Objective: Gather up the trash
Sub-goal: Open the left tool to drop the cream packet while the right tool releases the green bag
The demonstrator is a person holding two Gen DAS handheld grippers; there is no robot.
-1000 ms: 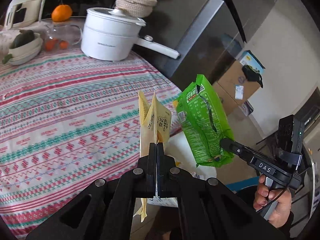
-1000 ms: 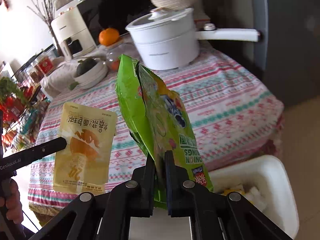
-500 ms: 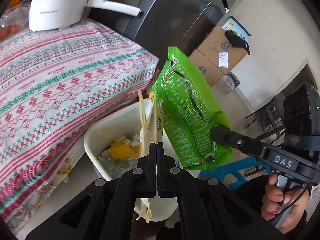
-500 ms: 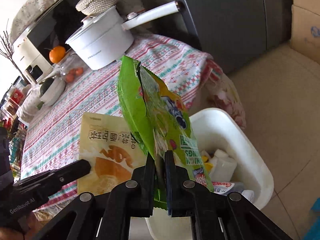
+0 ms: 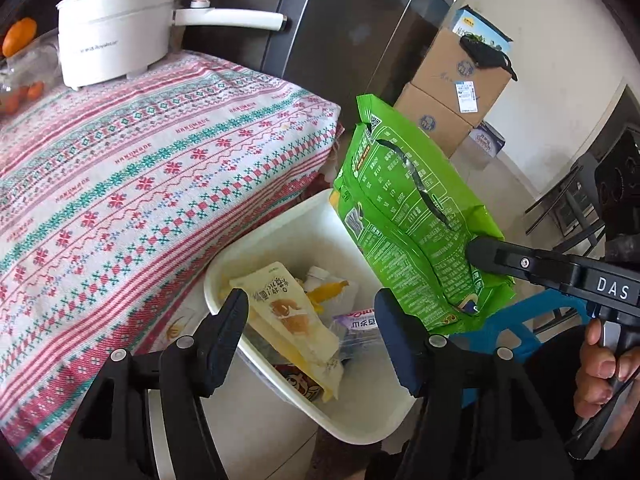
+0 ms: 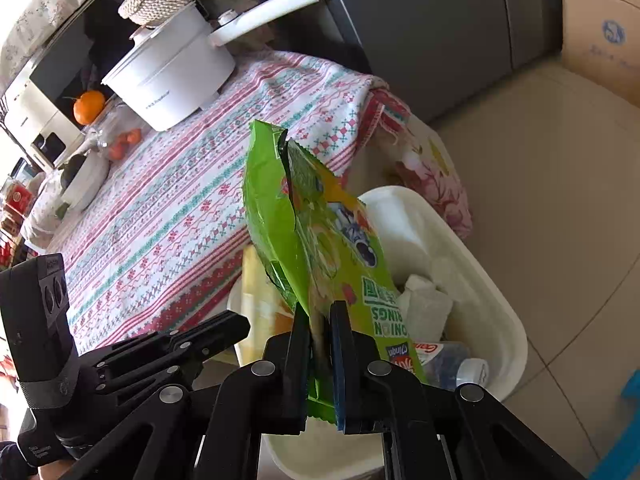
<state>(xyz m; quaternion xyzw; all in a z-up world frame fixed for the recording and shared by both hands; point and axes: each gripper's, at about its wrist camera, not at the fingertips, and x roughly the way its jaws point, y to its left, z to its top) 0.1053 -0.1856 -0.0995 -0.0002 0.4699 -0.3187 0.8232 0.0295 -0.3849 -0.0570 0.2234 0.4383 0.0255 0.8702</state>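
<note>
Left tongs (image 5: 310, 312) gaped empty above white plastic bin (image 5: 280, 220); pale yellow snack pouch (image 5: 290, 316) lay inside. Right tongs (image 6: 320, 320) clamped green crinkly chip bag (image 6: 320, 236), seemingly over bin.

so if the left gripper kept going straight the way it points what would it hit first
Most likely the yellow wrapper lying in the white bin, right between the left gripper's open fingers. Depth is hard to judge in this fisheye view.

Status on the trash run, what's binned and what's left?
Done: yellow wrapper lies in the white bin; left gripper is open above it. In hand: right gripper shut on the green chip bag, held over the bin. Left: drop that bag.
</note>
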